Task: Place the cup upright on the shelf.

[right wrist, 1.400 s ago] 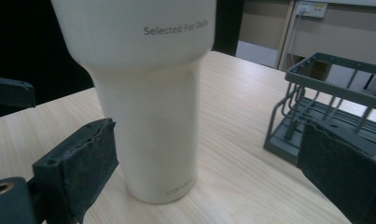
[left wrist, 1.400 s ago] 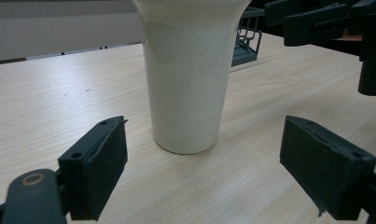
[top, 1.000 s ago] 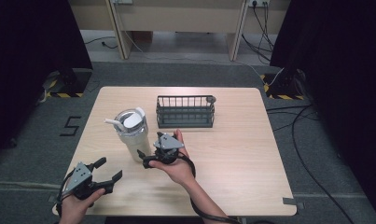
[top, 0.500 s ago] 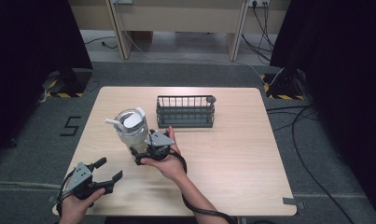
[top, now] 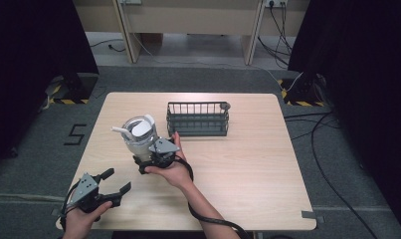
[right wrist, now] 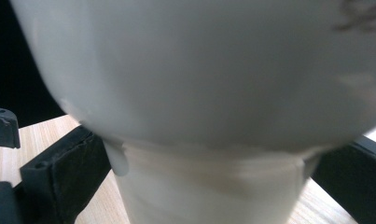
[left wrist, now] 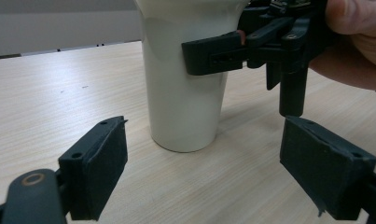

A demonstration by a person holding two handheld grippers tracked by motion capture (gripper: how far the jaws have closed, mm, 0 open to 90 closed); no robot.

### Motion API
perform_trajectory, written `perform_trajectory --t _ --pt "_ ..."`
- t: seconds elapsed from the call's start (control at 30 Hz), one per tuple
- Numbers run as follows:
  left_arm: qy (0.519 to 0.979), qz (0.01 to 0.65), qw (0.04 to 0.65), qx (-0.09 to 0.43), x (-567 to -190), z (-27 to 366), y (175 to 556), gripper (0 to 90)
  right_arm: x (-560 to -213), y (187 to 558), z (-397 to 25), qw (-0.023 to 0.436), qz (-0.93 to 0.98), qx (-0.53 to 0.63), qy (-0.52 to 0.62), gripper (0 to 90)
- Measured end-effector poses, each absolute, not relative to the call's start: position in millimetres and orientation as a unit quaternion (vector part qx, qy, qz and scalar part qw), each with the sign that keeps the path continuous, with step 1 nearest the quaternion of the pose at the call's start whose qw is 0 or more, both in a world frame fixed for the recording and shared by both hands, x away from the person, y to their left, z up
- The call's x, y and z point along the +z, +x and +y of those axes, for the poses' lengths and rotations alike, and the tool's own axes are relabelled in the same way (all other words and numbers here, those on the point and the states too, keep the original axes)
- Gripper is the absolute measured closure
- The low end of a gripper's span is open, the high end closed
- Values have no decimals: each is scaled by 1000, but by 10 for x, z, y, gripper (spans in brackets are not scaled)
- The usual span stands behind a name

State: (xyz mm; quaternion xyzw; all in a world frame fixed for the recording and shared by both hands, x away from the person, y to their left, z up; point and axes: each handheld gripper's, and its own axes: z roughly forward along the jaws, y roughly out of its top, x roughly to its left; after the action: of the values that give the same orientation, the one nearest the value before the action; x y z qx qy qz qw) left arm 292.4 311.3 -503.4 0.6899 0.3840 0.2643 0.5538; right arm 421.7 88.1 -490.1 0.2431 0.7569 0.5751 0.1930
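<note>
The tall white plastic cup with a clear domed lid and white straw [top: 137, 138] is seen standing upright on the pale wooden table [top: 248, 164], directly in front of the right gripper [top: 149, 158], and it is flanked on both sides by that gripper's black jaws. In the right gripper view the cup's tapered body [right wrist: 209, 186] is seen between the two dark pads, the left pad [right wrist: 66, 170] lying against or just beside the wall; whether the pads are actually pressing cannot be told from there. From the left gripper view one jaw of the right gripper [left wrist: 223, 51] is shown laid flat against the cup's side [left wrist: 183, 93], high up the body, with the cup's base planted on the table. The right hand [top: 170, 172] is wrapped around the gripper behind the cup.

The left gripper [top: 111, 186] is held low over the near-left corner of the table, well apart from the cup, which stands ahead of it and slightly to its right. Its jaws are spread wide, and nothing is held between its pads [left wrist: 99, 168].

Beyond the right gripper and off to its right, a dark wire rack basket [top: 198, 118] is set on the table, near the cup but apart from it.
</note>
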Motion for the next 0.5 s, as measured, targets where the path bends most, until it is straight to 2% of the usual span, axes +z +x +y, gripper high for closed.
perform_trajectory --t 0.2,0.5 --pt "692 382 553 264 -5034 3110 2924 145 -4927 4254 911 198 756 578 237 17" --pt "693 380 554 262 -5034 3107 2922 145 -5000 4294 975 195 751 582 245 92"
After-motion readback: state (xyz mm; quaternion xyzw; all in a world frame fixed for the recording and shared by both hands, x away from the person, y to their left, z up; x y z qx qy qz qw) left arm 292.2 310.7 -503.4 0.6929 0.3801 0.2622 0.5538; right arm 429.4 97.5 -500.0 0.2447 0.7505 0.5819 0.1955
